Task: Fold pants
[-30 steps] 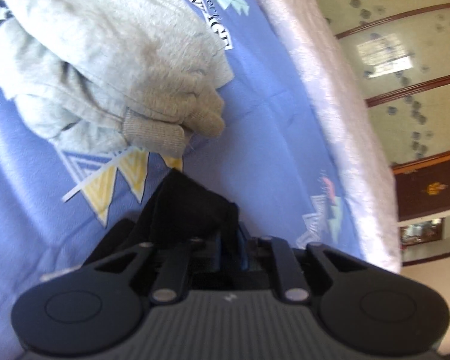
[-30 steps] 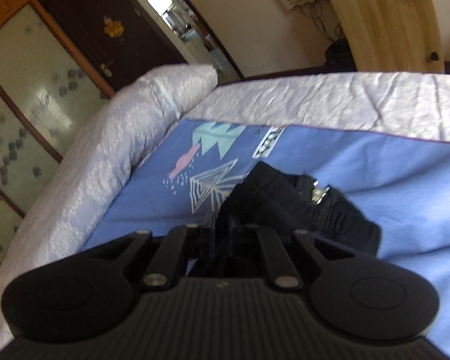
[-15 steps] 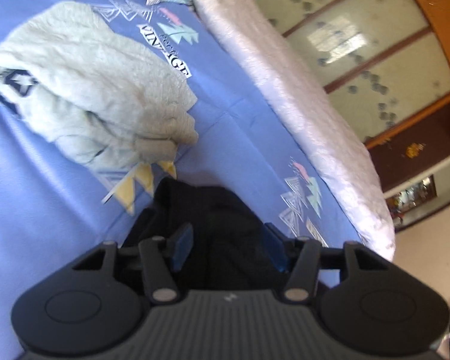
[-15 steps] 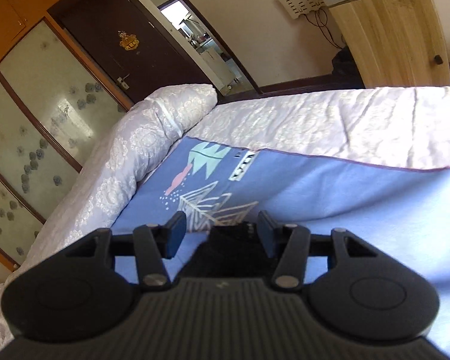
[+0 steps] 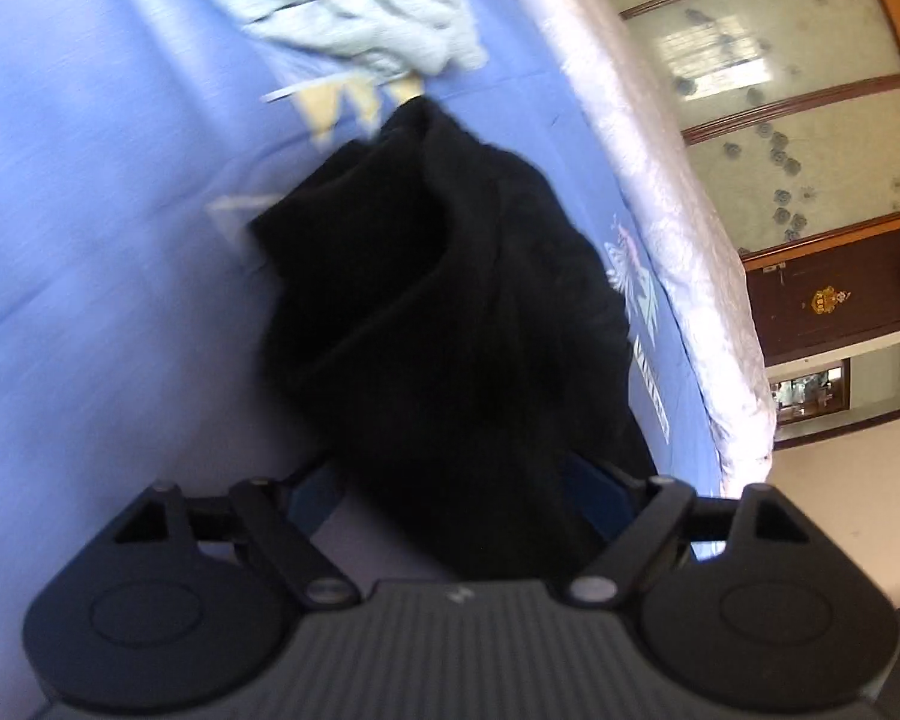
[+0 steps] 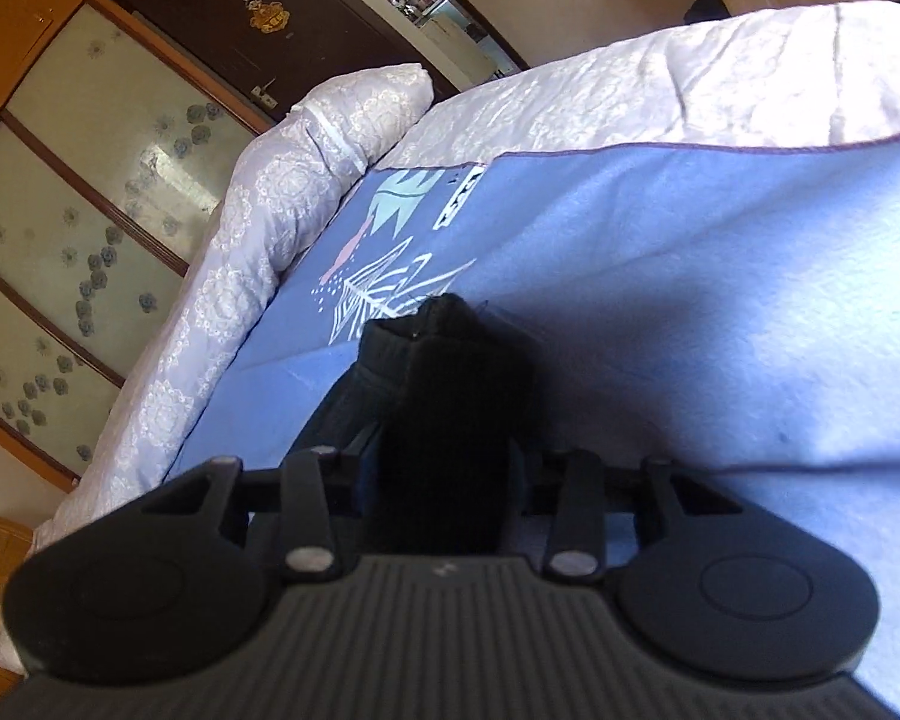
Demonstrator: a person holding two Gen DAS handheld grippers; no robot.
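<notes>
The left claw [image 5: 456,480] stands wide, its blue pads spread to either side of the black pants [image 5: 444,312]; a second ago it was pinched tight on a corner of that cloth, and half a second ago it had already let go. The right claw [image 6: 444,468] is part-open, narrower than half a second ago, with the pants' [image 6: 450,396] folded edge bunched between its pads; whether the pads actually grip the cloth I cannot tell. The pants lie in a soft dark heap on the blue sheet [image 5: 102,276], their far tip close to the pale grey sweater [image 5: 354,6]; the white quilt [image 6: 660,96] borders the sheet. Judging from this, one fold has been laid down and released, and both claws look set for a fresh hold to make the next fold.
</notes>
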